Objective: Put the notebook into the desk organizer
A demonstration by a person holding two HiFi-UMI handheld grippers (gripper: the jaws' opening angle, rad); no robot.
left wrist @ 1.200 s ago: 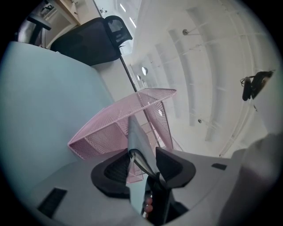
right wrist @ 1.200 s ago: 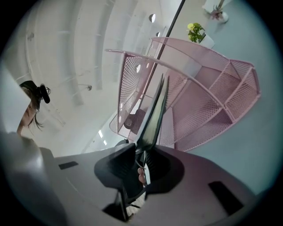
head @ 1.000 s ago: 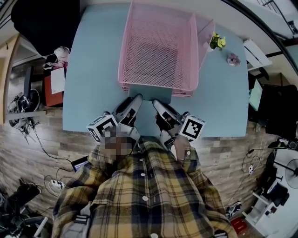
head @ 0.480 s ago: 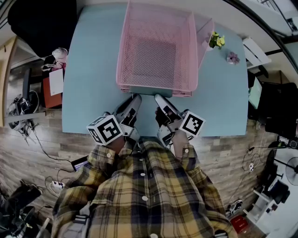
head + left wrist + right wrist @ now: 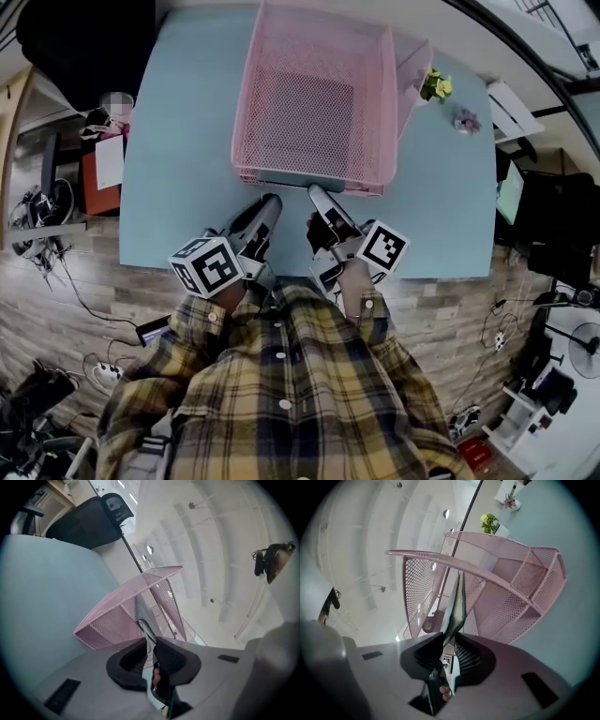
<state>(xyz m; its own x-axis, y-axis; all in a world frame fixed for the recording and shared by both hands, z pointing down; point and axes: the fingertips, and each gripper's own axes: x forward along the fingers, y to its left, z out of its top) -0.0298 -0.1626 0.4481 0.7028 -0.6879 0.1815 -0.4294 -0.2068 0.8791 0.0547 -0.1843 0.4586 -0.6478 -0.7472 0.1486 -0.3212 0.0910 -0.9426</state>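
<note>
Notebook (image 5: pixel 286 185): we see only its thin edge, at the front of the pink desk organizer (image 5: pixel 246 103). Right gripper (image 5: pixel 314 193) clamps it; left gripper (image 5: pixel 272 200), jaws just closing, pinches it too.

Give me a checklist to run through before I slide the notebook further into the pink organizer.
1. Hold of the left gripper: ok. Its jaws have just been closing, and the edge of the notebook sits between them.
2. Hold of the right gripper: ok. Its jaws pinch the notebook's near edge.
3. Notebook lined up with the desk organizer: ok. It points into the front opening, below the top rim.
4. Lower tier free of things: cannot tell. The mesh hides it.
5. The flower pots out of the way: ok. They stand beside the organizer's right wall, off the notebook's path.
</note>
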